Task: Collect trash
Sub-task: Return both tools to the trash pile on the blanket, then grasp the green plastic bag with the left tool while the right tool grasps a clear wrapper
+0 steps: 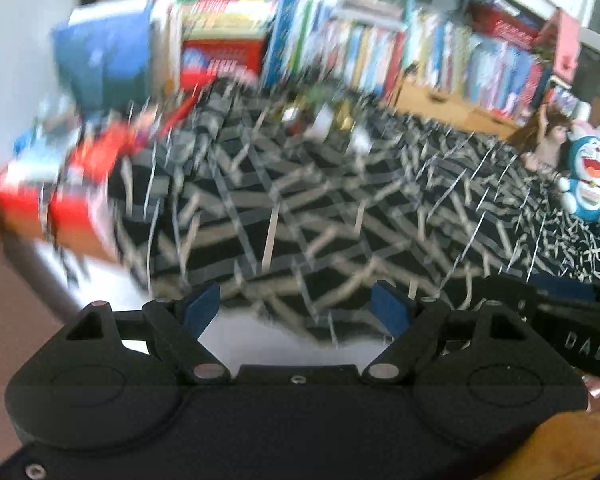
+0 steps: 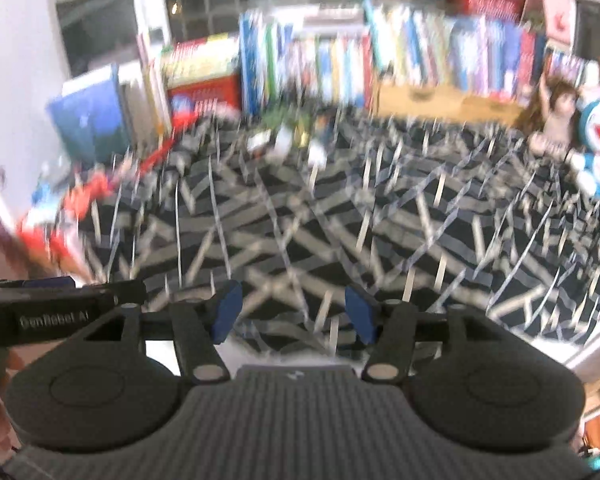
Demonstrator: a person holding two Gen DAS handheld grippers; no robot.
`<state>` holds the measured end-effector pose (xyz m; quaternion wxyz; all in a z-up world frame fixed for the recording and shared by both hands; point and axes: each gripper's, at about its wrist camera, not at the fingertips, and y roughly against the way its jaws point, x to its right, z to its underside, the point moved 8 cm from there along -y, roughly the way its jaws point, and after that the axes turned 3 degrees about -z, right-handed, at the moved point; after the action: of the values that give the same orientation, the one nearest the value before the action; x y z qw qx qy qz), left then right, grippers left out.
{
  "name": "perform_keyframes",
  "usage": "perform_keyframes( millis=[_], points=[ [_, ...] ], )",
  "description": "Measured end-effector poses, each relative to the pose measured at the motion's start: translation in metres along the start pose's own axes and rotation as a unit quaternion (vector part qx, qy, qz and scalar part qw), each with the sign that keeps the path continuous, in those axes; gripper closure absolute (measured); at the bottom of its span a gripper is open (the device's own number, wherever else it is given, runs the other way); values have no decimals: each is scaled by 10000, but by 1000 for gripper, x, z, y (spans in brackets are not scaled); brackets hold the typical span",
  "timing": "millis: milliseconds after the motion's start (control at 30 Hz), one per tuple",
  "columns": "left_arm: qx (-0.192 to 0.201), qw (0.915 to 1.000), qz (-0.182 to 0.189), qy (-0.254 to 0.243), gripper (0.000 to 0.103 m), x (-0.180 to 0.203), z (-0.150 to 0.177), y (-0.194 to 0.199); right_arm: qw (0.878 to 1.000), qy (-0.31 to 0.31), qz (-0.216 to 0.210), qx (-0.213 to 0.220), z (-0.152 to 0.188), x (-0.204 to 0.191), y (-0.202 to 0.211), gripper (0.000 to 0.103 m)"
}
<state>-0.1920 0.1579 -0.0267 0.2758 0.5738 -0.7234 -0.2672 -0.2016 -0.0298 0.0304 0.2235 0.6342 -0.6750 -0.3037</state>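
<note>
Ahead of both grippers, at the far side of the patterned cloth [image 2: 300,232], lay the trash [image 2: 288,142]: a small cluster of pale scraps and wrappers, too blurred to sort one from another, close under the row of books [image 2: 400,60]. The left gripper [image 1: 298,306] stood with its blue pads [image 1: 202,308] wide apart and nothing between them; the right gripper [image 2: 294,312] likewise gaped with only cloth showing in the gap. Each pointed down and forward across the table, well short of the litter.

The step in hand looked like an approach, so the sensible course was to carry one gripper forward over the cloth to the nearest scrap, come down from above, and close on a single piece rather than rake at the heap. Thin paper would probably crumple and slide, so a pinch at a raised edge should serve better than a flat press. The cloth might bunch if the pads dragged on it.

That cloth was soft and draped, black with pale crossing bands. To the left of the grippers sat glossy red packets [image 1: 60,188], boxy and stiff. To the far right stood a rounded blue and white plush toy [image 1: 590,176] beside a doll [image 2: 554,116] with brown hair
</note>
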Motion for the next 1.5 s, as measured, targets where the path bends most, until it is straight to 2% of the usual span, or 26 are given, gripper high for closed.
perform_keyframes(
  millis=[67, 167, 433, 600, 767, 867, 1000, 1200, 1300, 1500],
  points=[
    [110, 9998, 23, -141, 21, 6, -24, 6, 9998, -2, 41, 208, -20, 0, 6, 31],
    [298, 9994, 165, -94, 21, 10, -55, 14, 9988, -31, 97, 480, -44, -1, 11, 31],
    [604, 9975, 311, -195, 21, 15, -120, 18, 9940, -76, 148, 1078, -103, 1, 20, 31],
    [804, 9956, 477, -61, 18, 21, -163, 12, 9911, -205, 134, 1309, -139, 10, 13, 31],
    [1008, 9939, 453, 34, 16, 26, -206, -7, 9888, -266, 61, 1467, -176, 22, -14, 31],
    [1039, 9936, 423, 164, 15, 29, -230, -29, 9881, -295, -22, 1511, -199, 32, -42, 31],
    [994, 9940, 294, 335, 15, 33, -258, -80, 9885, -322, -173, 1469, -226, 49, -91, 31],
    [602, 9960, 19, 657, 16, 40, -283, -170, 9919, -188, -310, 1215, -256, 77, -166, 31],
    [431, 9960, -148, 772, 17, 44, -288, -213, 9941, -94, -441, 989, -262, 84, -206, 31],
    [-118, 9942, -387, 1000, 32, 44, -280, -294, 9969, 72, -695, 354, -249, 91, -285, 32]
  ],
)
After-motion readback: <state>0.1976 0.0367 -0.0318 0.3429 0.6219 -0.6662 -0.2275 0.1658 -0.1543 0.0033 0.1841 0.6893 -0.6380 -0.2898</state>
